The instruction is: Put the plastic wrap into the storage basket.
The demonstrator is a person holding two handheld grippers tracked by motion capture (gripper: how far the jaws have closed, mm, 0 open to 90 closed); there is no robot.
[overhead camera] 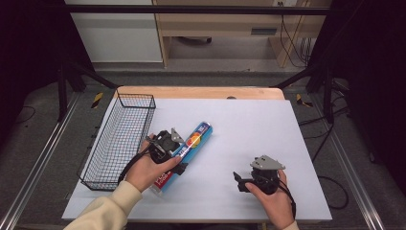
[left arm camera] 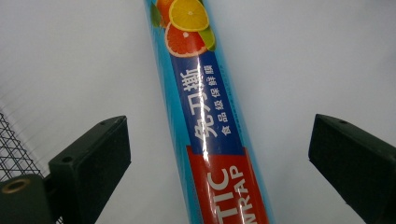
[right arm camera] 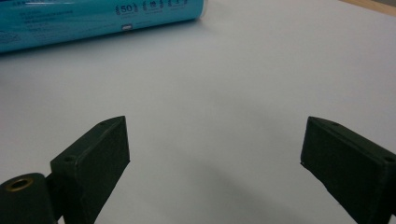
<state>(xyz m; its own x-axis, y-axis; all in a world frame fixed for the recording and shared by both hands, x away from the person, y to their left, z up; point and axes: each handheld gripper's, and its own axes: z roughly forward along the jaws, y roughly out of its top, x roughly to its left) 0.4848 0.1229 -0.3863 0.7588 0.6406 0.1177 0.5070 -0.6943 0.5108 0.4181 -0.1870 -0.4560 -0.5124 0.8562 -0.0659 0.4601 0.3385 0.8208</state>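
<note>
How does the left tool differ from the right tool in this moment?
1. The left tool has the blue roll of plastic wrap lying between its jaws, not yet touched; the right tool has bare white table between its jaws.
2. In the high view, the left tool is above the roll, near the wire basket; the right tool is apart from the roll.

Both stand open.

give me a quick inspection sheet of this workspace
surface: white table top, wooden strip at its far edge
job's things: plastic wrap roll lying flat; wire basket at the table's left, nothing seen inside
clutter: nothing seen
grippers: left gripper open, jaws either side of the roll, apart from it; right gripper open over bare table
cables: black cable trails from left gripper
surroundings: wooden furniture and floor cables beyond the table
</note>
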